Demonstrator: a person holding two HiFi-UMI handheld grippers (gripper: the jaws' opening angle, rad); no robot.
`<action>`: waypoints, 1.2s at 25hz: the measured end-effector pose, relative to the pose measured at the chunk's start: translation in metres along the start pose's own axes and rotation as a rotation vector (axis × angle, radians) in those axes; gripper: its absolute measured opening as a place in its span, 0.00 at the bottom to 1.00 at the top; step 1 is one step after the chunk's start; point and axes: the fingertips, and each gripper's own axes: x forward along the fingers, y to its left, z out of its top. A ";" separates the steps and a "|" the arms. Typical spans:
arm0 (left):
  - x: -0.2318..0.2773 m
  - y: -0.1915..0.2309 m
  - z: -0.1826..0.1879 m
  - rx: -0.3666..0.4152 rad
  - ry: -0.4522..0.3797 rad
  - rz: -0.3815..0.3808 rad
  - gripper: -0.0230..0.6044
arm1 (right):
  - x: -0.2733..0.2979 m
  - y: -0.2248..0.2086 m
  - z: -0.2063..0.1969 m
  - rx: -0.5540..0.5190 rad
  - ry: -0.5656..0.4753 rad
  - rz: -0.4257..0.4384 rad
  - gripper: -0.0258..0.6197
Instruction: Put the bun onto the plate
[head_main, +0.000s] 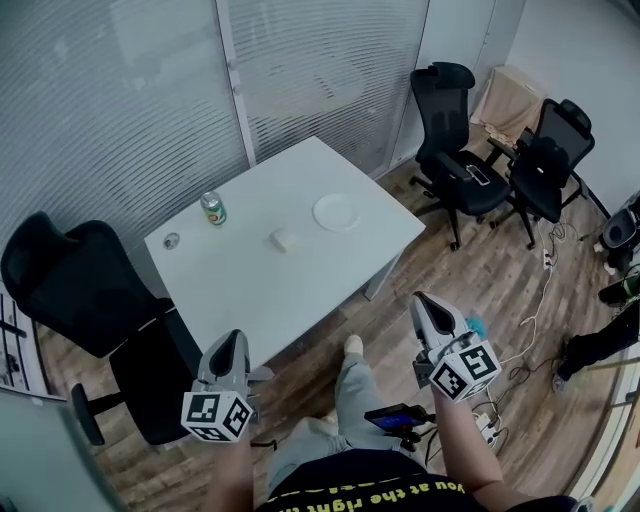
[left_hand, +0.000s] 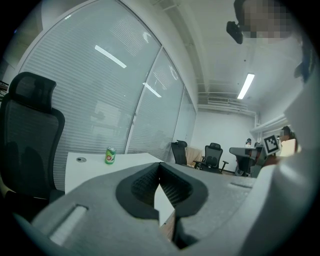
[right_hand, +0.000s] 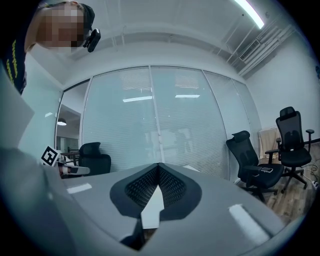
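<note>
Head view: a person stands back from the white tabletop (head_main: 262, 292) with both grippers held low by the body; the near edge of the tabletop lies between them and the things on it.
Bun: a small pale lump (head_main: 284, 239) near the middle of the tabletop, lying bare and not yet on the plate.
Plate: white, round and empty (head_main: 336, 212), near the bun on its right and a little farther back, not touching it.
Left gripper: clenched (head_main: 233, 339), jaw tips meeting with nothing between them.
Right gripper: clenched too (head_main: 421, 299), and empty.
Bearing: the bun lies ahead of both grippers, a little right of the left one and well left of the right one. The left looks nearer to me, while the plate sits more to the right gripper's side.
Long axis: the bun is too small here to tell.
Also there: a green can (head_main: 212, 208) toward the far left of the tabletop, well apart from the bun.
Next, I'd guess: step in, open one gripper and reach forward and down to the bun.
</note>
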 end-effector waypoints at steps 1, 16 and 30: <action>0.002 0.002 0.000 -0.003 -0.001 0.007 0.04 | 0.005 -0.001 0.000 0.000 0.000 0.007 0.05; 0.068 0.030 0.019 -0.027 -0.025 0.118 0.04 | 0.103 -0.044 0.009 0.011 0.016 0.119 0.05; 0.161 0.062 0.055 -0.049 -0.062 0.246 0.04 | 0.225 -0.106 0.040 -0.008 0.052 0.241 0.05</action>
